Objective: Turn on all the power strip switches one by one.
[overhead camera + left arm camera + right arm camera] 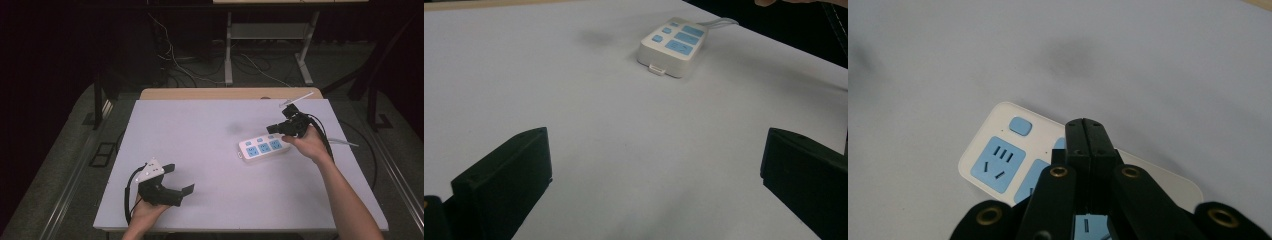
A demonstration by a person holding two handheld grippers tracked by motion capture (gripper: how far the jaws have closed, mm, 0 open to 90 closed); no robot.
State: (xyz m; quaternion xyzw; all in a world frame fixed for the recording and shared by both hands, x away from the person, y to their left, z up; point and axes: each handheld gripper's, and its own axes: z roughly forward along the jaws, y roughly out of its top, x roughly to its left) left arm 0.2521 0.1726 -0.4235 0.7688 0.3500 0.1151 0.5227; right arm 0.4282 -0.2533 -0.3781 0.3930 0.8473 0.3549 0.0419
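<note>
**Right gripper poised over power strip switches; left gripper standing by**

We are finding the right gripper (275, 128) hovering over the power strip (263, 147), its jaws pressed fully together with nothing between them. In the right gripper view the joined tip (1085, 131) is sitting above the row of small blue switch buttons (1021, 125); we are judging that the jaws are closed to form one blunt point for pressing a button. Whether the tip is touching the strip we cannot tell.

The power strip (671, 46) is lying flat on the white table (200, 150), directly beneath the right gripper and well ahead of the left one. Its cable (719, 22) is trailing off the far end.

The left gripper (181, 192) is resting low near the table's near edge, jaws spread wide and empty, apparently kept clear of the work.
</note>
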